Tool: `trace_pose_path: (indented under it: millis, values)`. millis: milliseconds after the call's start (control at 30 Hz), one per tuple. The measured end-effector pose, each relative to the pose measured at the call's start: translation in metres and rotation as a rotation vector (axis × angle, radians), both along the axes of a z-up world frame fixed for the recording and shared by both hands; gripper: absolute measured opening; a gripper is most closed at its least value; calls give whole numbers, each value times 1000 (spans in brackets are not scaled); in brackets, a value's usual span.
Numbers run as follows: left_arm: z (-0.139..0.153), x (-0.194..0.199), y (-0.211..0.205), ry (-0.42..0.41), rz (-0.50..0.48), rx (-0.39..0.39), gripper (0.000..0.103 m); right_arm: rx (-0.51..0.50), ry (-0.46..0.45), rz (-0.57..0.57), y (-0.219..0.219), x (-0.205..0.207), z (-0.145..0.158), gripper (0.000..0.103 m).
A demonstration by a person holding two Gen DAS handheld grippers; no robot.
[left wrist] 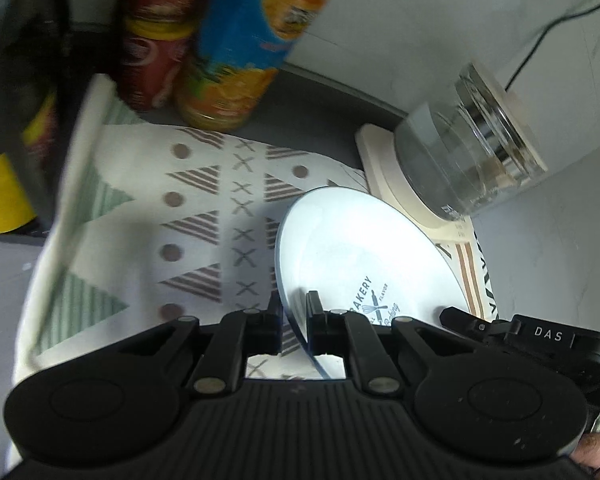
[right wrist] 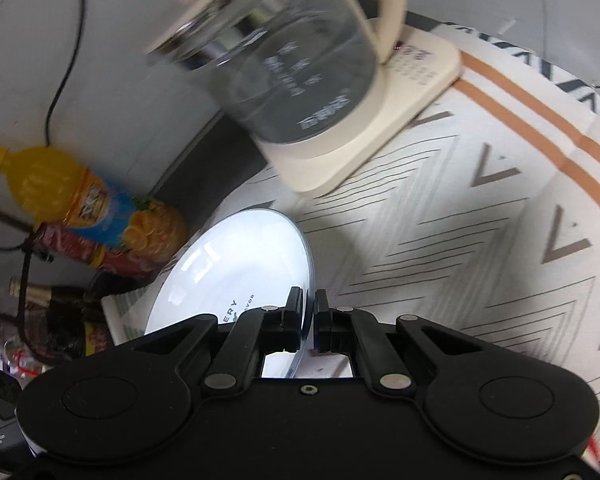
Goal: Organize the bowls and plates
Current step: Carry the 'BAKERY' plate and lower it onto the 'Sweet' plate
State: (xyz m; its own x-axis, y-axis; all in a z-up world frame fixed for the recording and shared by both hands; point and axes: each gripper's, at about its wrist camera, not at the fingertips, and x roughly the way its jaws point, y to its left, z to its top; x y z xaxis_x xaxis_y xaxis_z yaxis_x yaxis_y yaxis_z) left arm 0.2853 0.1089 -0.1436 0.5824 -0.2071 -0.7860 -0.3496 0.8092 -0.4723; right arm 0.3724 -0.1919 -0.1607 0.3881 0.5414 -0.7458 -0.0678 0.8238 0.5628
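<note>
Nearest to me, my left gripper (left wrist: 295, 304) was clamped on one edge of a single round, glossy white plate (left wrist: 352, 248), and my right gripper (right wrist: 309, 304) was pinched on the opposite rim. I held the plate tilted, off the cloth (left wrist: 204, 208), a matte white fabric printed with striped triangles, dots and crosses. Printed lettering on the plate was partly covered by the fingers. Beyond it stood one clear glass kettle (right wrist: 296, 80) on a cream plastic base (right wrist: 380, 136), smeared by motion blur. Farthest back, against the wall, I counted one orange juice bottle (right wrist: 80, 196) and one red bottle (right wrist: 96, 254); other dark items there were too blurred to identify
</note>
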Motion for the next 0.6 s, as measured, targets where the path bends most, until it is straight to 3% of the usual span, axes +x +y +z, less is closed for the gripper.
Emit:
trace_pose_path:
  millis: [600]
  values:
    - [9,-98,27,-6,134,-15,8,-14,-47,152,54,-56,23,5]
